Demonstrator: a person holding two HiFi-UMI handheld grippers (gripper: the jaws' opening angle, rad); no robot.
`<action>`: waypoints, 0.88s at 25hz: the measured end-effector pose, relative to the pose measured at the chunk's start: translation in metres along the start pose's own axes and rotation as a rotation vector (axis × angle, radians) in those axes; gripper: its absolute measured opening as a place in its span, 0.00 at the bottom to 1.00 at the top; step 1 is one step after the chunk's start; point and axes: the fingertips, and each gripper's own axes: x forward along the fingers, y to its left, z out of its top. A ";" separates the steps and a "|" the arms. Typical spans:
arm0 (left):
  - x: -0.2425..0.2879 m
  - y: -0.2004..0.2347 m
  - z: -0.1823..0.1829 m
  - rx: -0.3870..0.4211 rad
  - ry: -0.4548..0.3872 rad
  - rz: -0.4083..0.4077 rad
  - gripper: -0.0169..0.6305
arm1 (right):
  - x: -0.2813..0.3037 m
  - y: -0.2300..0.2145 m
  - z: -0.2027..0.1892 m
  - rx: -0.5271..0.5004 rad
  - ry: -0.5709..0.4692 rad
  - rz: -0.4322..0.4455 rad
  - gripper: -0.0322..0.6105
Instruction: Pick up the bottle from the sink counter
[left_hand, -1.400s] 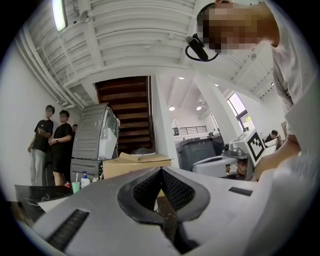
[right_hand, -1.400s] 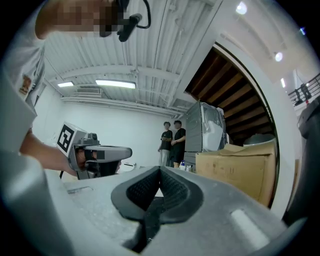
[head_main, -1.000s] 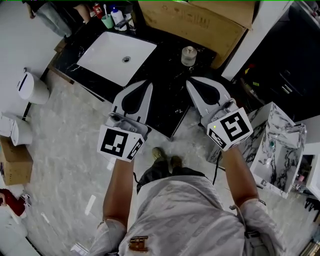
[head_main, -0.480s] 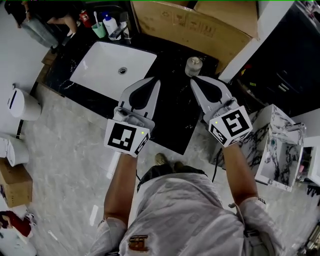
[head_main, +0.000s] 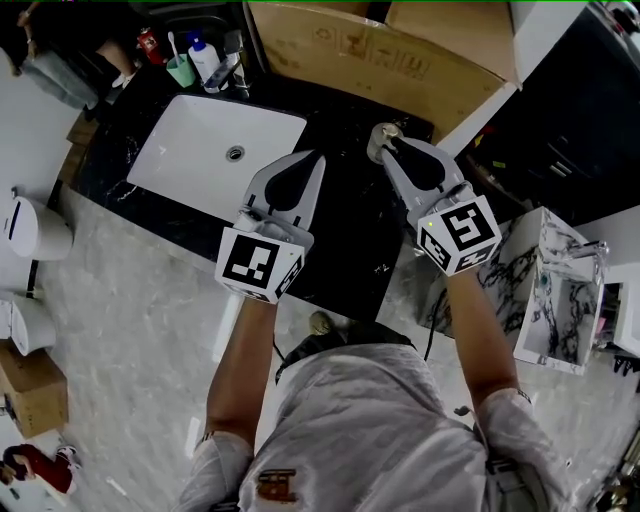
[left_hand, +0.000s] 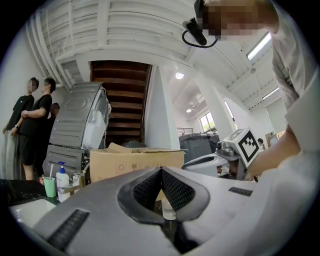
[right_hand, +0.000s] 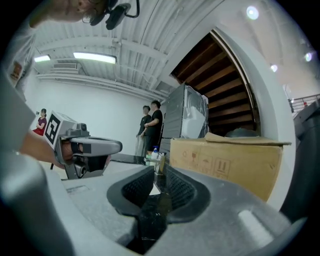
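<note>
Bottle (head_main: 378, 141): a small pale one with a round cap. It stands upright on the black sink counter (head_main: 340, 235), close to the counter's back edge and towards its right-hand corner, just in front of the cardboard box (head_main: 370, 55) that runs along behind.

The tip of the right gripper (head_main: 393, 150) lies right against the bottle in the head view and covers part of it. Whether they touch cannot be told from above. In the right gripper view the two jaws of this gripper (right_hand: 159, 172) stand a narrow slit apart. They have just been opening, and only the bare counter shows between the ribbed pads (right_hand: 181, 191).

The left gripper (head_main: 318, 160) is held over the middle of the counter, beside the right one and well apart from the bottle. Its jaws are pressed together at the tips (left_hand: 161, 172), with nothing pinched between them.

The white sink (head_main: 200, 165) is sunk into the left half of the counter. At the counter's back left corner stand a green cup (head_main: 181, 70) and a soap dispenser (head_main: 205, 58), far from the bottle.
</note>
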 end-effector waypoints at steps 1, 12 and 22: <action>0.005 0.001 -0.004 -0.004 0.004 0.000 0.03 | 0.004 -0.006 -0.005 0.004 0.011 -0.006 0.19; 0.049 0.007 -0.042 -0.024 0.058 -0.009 0.03 | 0.051 -0.055 -0.084 0.076 0.188 -0.007 0.54; 0.055 0.023 -0.061 -0.027 0.106 0.021 0.03 | 0.086 -0.070 -0.136 0.115 0.289 0.036 0.60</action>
